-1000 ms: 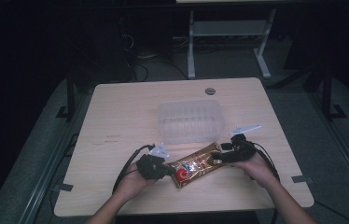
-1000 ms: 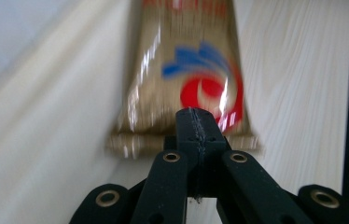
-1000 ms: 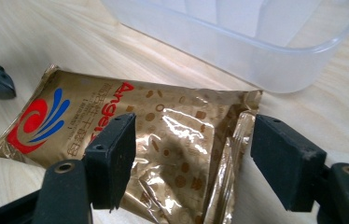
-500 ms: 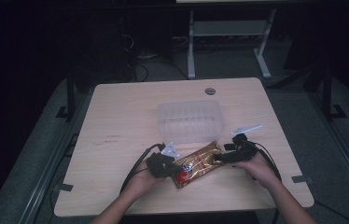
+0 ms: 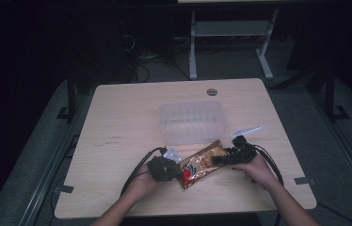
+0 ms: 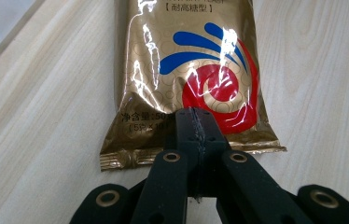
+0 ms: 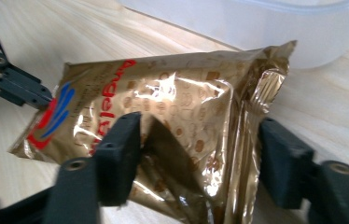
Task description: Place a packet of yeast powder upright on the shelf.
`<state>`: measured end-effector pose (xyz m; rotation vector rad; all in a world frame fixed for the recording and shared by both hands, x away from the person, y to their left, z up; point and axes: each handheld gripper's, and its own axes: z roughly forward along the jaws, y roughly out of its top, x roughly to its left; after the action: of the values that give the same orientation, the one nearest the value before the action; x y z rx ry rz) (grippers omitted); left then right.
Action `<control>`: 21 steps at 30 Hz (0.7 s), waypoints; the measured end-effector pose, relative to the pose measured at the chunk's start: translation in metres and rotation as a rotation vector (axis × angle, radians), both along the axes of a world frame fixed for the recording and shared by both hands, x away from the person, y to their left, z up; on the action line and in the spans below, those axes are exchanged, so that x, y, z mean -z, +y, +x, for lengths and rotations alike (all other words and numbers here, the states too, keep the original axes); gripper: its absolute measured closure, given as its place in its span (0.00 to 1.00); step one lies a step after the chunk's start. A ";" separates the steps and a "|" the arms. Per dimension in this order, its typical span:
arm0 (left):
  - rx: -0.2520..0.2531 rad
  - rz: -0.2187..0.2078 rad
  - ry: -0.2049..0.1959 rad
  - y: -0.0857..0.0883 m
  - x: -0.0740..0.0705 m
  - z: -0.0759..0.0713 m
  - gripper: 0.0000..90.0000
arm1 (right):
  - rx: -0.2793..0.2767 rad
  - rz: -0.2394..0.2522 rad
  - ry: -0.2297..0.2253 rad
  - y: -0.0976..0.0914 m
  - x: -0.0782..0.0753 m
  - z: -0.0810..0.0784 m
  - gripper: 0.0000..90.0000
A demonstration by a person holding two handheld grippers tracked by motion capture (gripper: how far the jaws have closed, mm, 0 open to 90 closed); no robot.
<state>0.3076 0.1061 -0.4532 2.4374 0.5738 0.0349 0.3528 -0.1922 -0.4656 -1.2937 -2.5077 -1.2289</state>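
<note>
Lying in the lower middle of the high view, the gold packet [image 5: 201,165] rests on the counter [image 5: 117,141] just before the clear box [image 5: 192,121]. The left tool [image 6: 196,116] is clenched on its bottom seam to anchor it. The right tool [image 7: 196,154] straddles the other end, its jaws having just been closing, not yet pressing.
</note>
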 end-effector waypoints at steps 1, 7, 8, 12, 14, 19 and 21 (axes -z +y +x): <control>0.000 -0.001 0.002 0.000 0.000 0.000 1.00 | -0.006 0.013 0.002 0.000 -0.001 0.000 0.51; 0.007 0.007 0.004 0.001 0.000 0.000 1.00 | 0.000 0.059 -0.038 -0.003 -0.007 -0.002 0.69; 0.007 0.007 0.004 0.001 0.000 0.000 1.00 | 0.000 0.059 -0.038 -0.003 -0.007 -0.002 0.69; 0.006 0.003 0.011 0.002 0.000 0.001 1.00 | 0.015 0.095 -0.056 -0.008 -0.012 -0.002 0.76; 0.005 0.002 0.013 0.002 0.000 0.001 1.00 | 0.025 0.112 -0.071 -0.010 -0.016 -0.002 0.82; 0.003 -0.002 0.017 0.002 0.001 0.000 1.00 | 0.030 0.136 -0.098 -0.014 -0.022 -0.004 0.97; 0.003 -0.001 0.018 0.002 0.001 0.000 1.00 | 0.025 0.136 -0.112 -0.014 -0.023 -0.004 0.99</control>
<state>0.3078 0.1082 -0.4542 2.4398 0.5779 0.0119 0.3484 -0.2058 -0.4423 -1.2610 -2.4368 -1.4886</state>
